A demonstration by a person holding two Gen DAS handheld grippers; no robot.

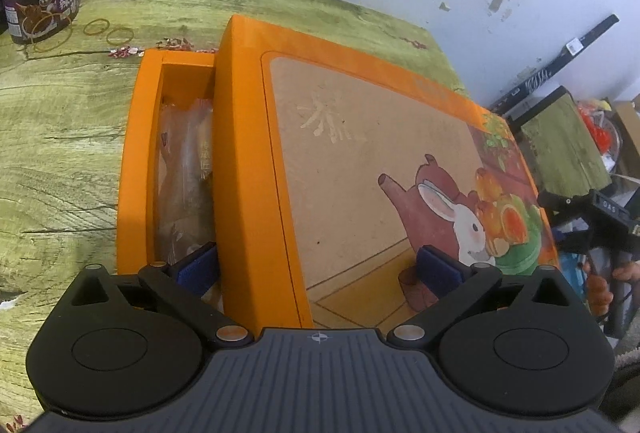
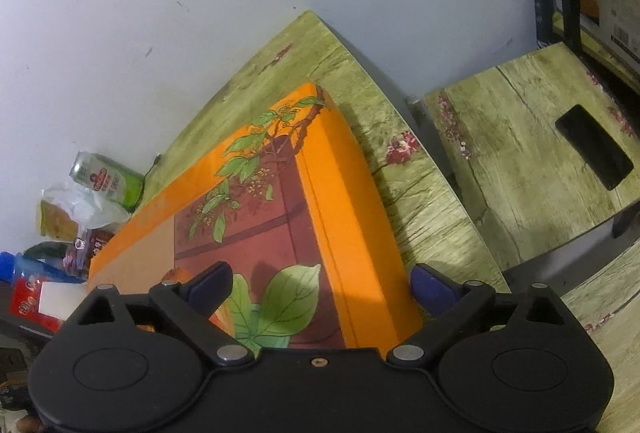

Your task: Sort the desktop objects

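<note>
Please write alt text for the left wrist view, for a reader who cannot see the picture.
An open left gripper hangs over an orange box whose illustrated lid, showing a rabbit and a teapot, sits shifted sideways, exposing a plastic-wrapped packet inside. The box stands on a green wood-patterned table, with a purple-lidded tub and rubber bands behind.

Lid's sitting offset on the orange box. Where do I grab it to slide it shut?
Probably grip the orange lid by its long side walls, from above: left gripper over the edge beside the exposed box base, right gripper over the opposite edge. Both already straddle those edges, fingers open. The flat top offers no hold; the walls are thin enough to pinch.
</note>
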